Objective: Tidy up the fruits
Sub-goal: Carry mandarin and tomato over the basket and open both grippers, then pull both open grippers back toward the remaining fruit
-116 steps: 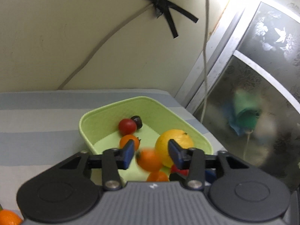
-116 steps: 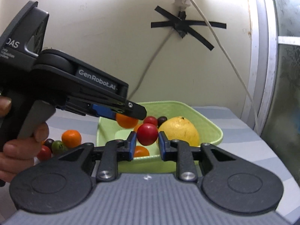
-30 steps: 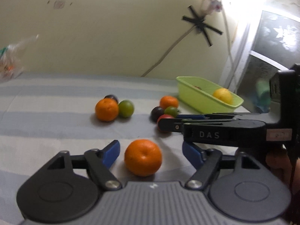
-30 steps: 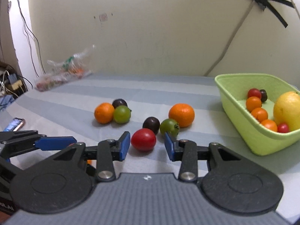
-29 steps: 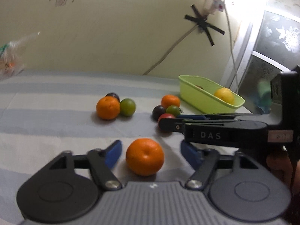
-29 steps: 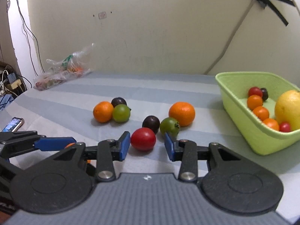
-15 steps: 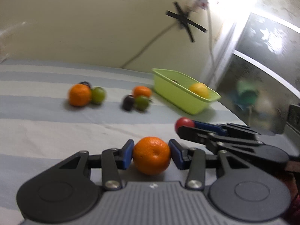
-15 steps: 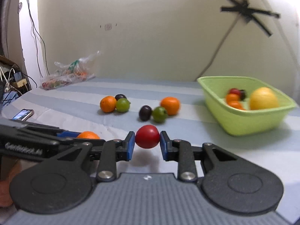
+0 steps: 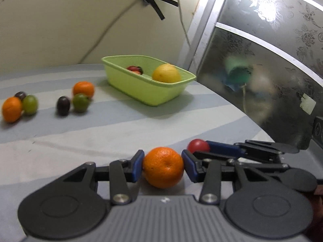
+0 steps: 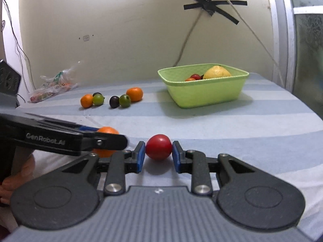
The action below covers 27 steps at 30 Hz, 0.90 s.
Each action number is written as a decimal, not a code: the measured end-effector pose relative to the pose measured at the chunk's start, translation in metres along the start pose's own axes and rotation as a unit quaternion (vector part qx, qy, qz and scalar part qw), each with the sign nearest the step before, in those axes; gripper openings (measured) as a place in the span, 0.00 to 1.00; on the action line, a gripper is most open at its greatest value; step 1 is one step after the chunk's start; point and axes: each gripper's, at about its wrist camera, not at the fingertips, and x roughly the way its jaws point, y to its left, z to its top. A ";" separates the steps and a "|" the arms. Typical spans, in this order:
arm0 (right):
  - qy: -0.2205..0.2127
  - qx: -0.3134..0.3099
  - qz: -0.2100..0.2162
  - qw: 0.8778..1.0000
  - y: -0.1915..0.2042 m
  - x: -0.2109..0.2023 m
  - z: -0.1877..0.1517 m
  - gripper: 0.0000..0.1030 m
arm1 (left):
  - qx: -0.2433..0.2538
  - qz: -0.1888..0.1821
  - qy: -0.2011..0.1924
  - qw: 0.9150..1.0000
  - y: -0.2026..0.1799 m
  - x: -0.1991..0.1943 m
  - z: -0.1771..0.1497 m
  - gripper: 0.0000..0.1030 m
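A second ago both fruits sat loose on the cloth; now the left gripper [image 9: 163,165] clamps the orange [image 9: 163,167] at lower centre, the right gripper [image 10: 158,154] the red tomato [image 10: 158,146] (both lifted, basket view shifted).

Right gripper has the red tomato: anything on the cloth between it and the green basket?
No. In the right wrist view, only bare striped cloth lies between the red tomato and the green basket.

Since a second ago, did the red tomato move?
Yes. The red tomato, pinched in the right gripper, left the dark and green fruits and now sits much nearer the camera than them.
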 end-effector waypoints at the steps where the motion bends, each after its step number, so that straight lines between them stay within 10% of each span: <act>1: -0.004 0.001 0.002 1.000 -0.003 0.001 0.003 0.30 | 0.002 -0.002 -0.001 1.000 -0.001 0.002 0.005 0.40; 14: -0.101 -0.013 -0.046 0.994 -0.046 0.048 0.077 0.30 | -0.050 0.022 -0.043 0.998 0.034 0.069 0.132 0.40; 27: -0.102 -0.031 -0.065 0.992 -0.052 0.067 0.074 0.51 | -0.051 0.068 -0.027 0.996 0.049 0.117 0.143 0.49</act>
